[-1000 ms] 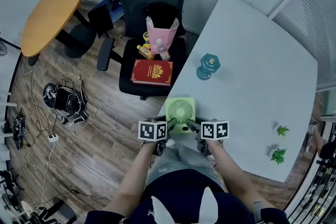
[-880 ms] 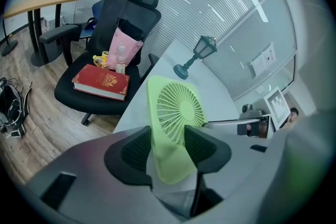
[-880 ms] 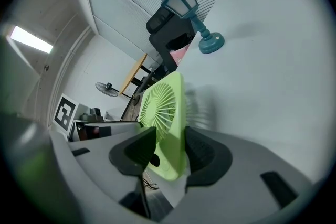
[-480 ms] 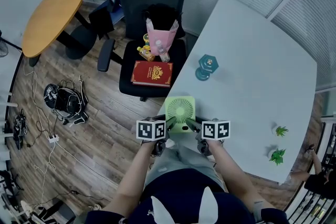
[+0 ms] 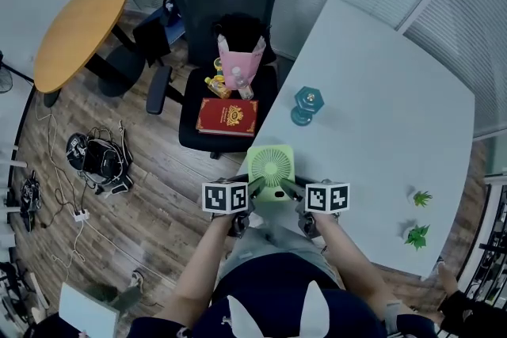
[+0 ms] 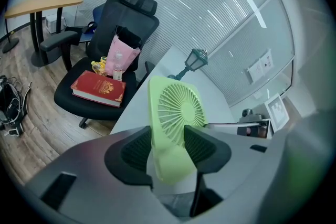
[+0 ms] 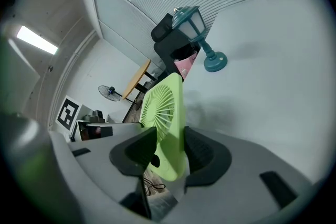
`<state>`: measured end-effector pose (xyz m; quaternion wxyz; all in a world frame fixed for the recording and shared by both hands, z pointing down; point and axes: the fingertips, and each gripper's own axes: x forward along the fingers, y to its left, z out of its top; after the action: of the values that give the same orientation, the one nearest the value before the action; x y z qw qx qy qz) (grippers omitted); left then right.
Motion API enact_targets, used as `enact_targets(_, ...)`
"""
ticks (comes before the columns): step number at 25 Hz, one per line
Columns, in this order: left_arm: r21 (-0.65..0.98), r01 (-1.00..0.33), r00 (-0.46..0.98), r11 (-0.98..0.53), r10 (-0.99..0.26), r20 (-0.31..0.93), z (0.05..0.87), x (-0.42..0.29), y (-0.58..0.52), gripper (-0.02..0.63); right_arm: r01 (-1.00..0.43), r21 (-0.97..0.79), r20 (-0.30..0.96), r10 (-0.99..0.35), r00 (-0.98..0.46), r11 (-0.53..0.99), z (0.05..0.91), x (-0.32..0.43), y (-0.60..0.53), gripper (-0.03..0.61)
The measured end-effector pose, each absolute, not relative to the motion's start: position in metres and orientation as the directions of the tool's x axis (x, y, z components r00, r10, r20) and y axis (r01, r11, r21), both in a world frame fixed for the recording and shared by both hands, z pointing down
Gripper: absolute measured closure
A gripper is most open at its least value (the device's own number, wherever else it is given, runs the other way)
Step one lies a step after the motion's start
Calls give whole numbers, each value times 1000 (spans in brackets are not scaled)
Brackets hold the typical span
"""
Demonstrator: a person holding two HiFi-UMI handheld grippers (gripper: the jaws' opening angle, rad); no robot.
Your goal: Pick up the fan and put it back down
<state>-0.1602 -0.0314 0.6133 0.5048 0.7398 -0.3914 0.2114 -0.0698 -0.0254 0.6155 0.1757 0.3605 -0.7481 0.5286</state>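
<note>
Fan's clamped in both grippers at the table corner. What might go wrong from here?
1. The left gripper and right gripper each pinch only a lower corner of the thin fan. Uneven pulling could twist it or let it slip out.
2. The fan is right at the near corner of the table. If it is set down too close to that edge, it may tip off onto the floor.
</note>
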Motion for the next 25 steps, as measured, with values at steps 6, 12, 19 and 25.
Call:
enact_targets(6, 583, -792, 602, -180, -385, 699, 591, -161, -38, 412, -715, -671, 621, -376, -687, 198, 594, -69, -30, 417)
enact_targets(12, 580, -789, 606, -205, -419, 676, 568, -160, -44, 417, -703, -679, 594, -406, -694, 209, 572, -67, -35, 423)
enact_targets(19, 579, -787, 606, -212, -442, 662, 548, -160, -46, 417, -699, -679, 573, -433, -696, 225, 551, -66, -37, 425)
enact_targets(25, 569, -793, 598, -216, -453, 661, 540, -157, -44, 417, -695, -681, 561, -445, -698, 231, 544, -64, -37, 425)
